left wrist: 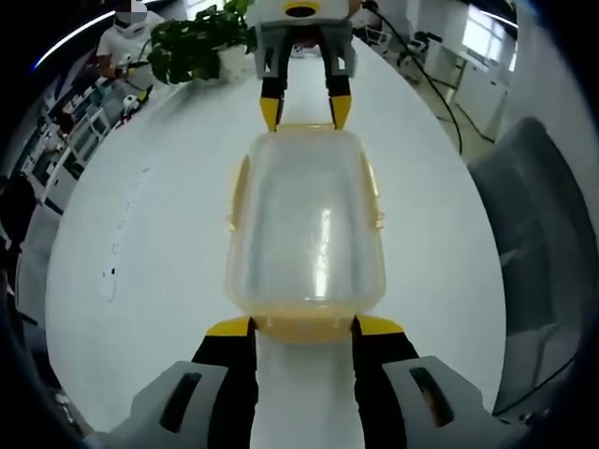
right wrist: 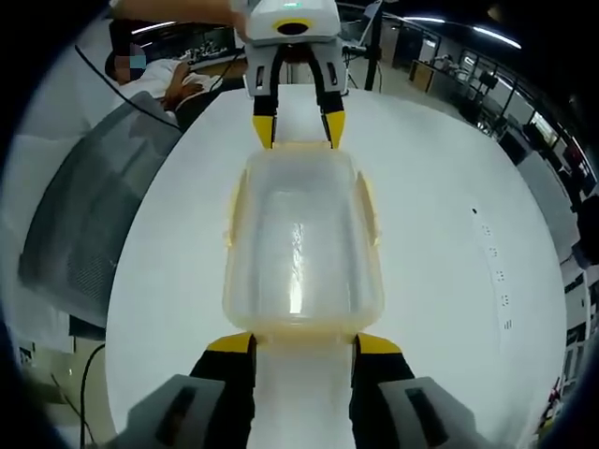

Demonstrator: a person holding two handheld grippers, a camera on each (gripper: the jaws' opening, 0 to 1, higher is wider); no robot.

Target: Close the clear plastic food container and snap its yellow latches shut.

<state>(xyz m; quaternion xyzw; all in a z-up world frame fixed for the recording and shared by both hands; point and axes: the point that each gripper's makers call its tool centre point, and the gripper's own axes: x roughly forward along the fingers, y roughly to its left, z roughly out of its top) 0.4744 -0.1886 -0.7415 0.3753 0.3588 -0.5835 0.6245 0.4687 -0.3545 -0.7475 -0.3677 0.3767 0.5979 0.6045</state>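
Clear container (left wrist: 304,224), lid on, lengthwise on white worktop (left wrist: 140,281) between both grippers; left gripper (left wrist: 304,327) at one short end, right gripper (right wrist: 304,344) at the opposite; fingers apart on both, astride the end latches; side latches yellow, apparently unsnapped.

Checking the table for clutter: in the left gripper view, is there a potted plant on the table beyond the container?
Yes, a leafy green potted plant stands on the white table beyond the clear container, beside the right tongs.

Open white table (left wrist: 140,243) is seen at 3 and 9 o'clock of the container (left wrist: 304,224); 6 and 12 are blocked by the left gripper (left wrist: 304,327) and right gripper (left wrist: 304,110).
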